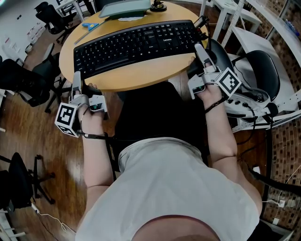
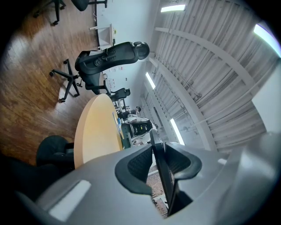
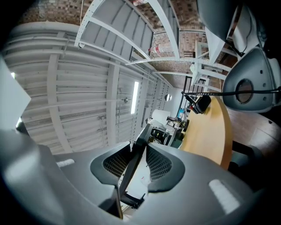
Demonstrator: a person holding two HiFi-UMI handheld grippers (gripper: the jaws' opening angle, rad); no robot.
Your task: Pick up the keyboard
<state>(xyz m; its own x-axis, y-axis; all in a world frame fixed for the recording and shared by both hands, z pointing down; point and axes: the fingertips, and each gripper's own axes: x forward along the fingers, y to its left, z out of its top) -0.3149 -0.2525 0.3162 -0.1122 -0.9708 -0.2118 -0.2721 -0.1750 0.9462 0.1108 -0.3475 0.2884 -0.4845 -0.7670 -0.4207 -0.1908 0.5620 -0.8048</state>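
A black keyboard (image 1: 136,44) lies lengthwise across the round wooden table (image 1: 141,74). My left gripper (image 1: 76,77) is at its left end and my right gripper (image 1: 199,49) at its right end. In the left gripper view the keyboard's thin black edge (image 2: 167,186) stands between the ribbed pads (image 2: 140,165), which close on it. The right gripper view shows the same: the keyboard's edge (image 3: 131,171) is pinched between the pads (image 3: 160,165). Whether the keyboard is off the tabletop I cannot tell.
Blue scissors (image 1: 91,26) and a grey flat object (image 1: 124,8) lie at the table's far side. Black office chairs (image 1: 28,80) stand to the left on the wooden floor. A chair (image 1: 261,70) and white desks are close on the right.
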